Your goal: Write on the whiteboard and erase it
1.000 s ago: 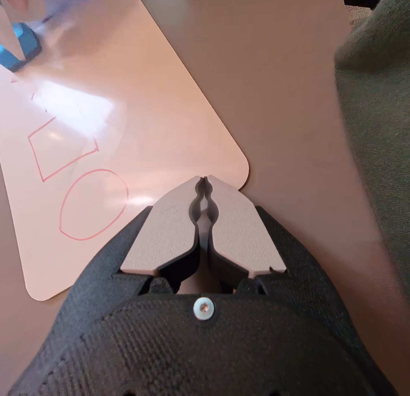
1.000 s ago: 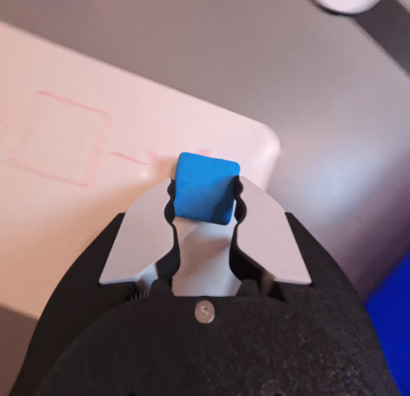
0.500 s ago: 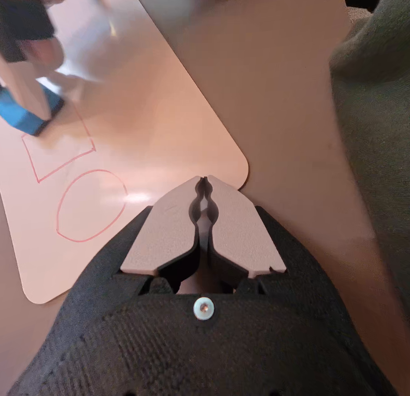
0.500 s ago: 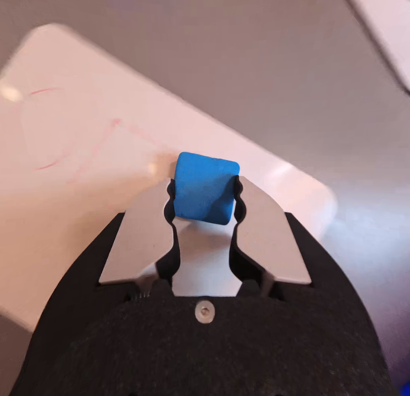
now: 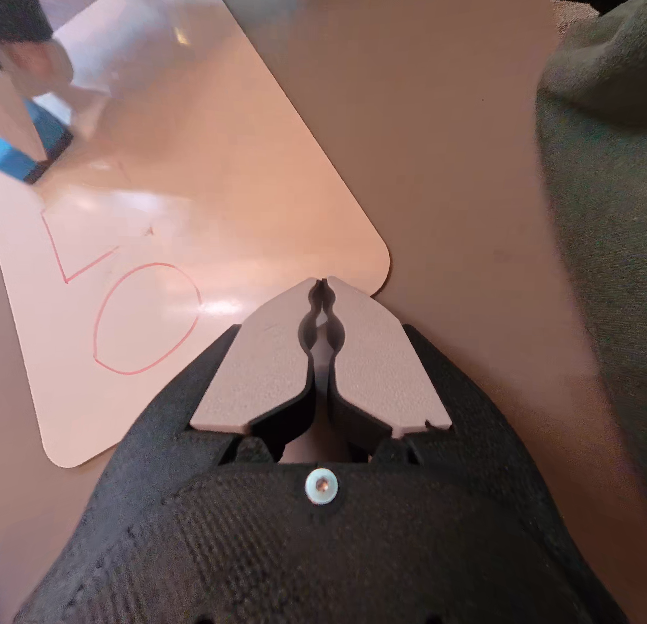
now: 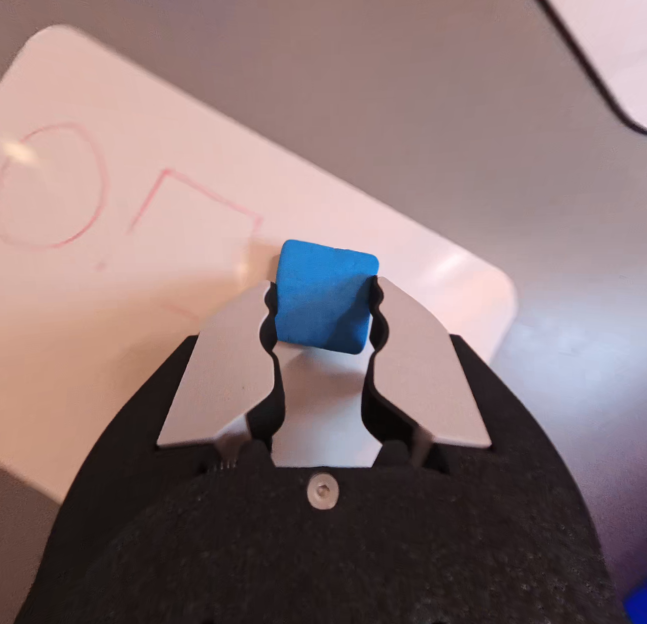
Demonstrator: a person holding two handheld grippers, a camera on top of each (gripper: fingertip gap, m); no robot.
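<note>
Blue eraser (image 6: pixel 324 301) pressed to a small whiteboard (image 6: pixel 315 201) while the other gripper rests at the board's corner.

The right gripper (image 6: pixel 324 285) is clenched around the eraser, its felt face down on the board beside a partly wiped red square (image 6: pixel 196 201); only the left wrist view shows the eraser's dark underside. The left gripper (image 5: pixel 322 282) has its fingers pressed together with nothing between them, over the board's rounded corner on the brown table (image 5: pixel 437 135). A red circle (image 5: pixel 145 318) lies intact. A grey-green sleeve (image 5: pixel 595 187) shows at the right.

both wrist views look steeply down, close, sharing the whiteboard (image 5: pixel 217 173) (image 6: pixel 350 222).
</note>
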